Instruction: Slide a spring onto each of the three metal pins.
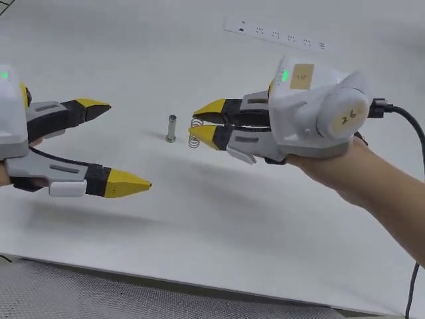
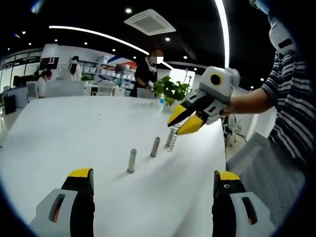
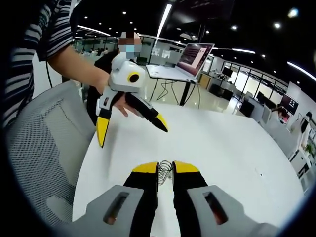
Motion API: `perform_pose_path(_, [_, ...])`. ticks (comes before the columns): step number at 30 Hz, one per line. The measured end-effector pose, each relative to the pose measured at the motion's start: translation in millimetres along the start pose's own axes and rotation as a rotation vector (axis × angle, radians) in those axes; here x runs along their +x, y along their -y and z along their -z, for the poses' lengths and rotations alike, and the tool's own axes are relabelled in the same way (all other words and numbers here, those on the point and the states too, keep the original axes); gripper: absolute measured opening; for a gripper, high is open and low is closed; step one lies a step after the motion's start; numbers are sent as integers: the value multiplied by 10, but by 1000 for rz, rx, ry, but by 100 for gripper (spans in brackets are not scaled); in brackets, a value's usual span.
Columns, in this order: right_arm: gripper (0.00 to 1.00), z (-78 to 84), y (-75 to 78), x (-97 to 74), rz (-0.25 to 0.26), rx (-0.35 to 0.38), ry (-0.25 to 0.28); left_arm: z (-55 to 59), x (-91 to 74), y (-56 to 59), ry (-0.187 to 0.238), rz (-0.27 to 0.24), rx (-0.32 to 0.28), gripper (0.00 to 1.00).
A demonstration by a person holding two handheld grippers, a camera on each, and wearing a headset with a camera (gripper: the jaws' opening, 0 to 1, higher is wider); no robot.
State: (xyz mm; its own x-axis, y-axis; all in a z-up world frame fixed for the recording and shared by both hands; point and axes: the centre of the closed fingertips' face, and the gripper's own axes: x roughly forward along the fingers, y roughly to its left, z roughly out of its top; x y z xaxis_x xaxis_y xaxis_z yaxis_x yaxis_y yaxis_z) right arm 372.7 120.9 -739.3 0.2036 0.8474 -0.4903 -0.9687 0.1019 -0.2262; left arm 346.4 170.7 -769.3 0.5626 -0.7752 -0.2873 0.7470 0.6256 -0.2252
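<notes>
Up close, the right gripper [image 3: 166,167] is clamped on a spring [image 3: 165,177], with the coil hanging roughly upright, slightly tilted. The bare pin [image 1: 171,128] stands upright on the white table [image 1: 265,219] just off the jaw tips, toward my left gripper [image 1: 129,145]. That one is spread wide and holding nothing, so right is nearer. A second pin [image 2: 155,146] looks already sprung, I think. There's a marking on the right gripper but I can't read it.

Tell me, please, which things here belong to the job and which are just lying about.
Job: spring, held in the right gripper; bare pin; sprung pin.
Lying about: power strip; laptop on another table.
</notes>
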Motion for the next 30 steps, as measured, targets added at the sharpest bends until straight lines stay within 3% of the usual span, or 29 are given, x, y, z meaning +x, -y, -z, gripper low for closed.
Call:
perform_pose_path(6, [8,-79,202,100,56,20,14,33,16,41,-12,20,7,98])
perform_pose_path(17, [8,-106,377,291,82,65,21,27,44,41,-6,20,0,98])
perform_pose_path(30, [8,-41,364,425,79,77,2,57,44,35,-9,19,1,98])
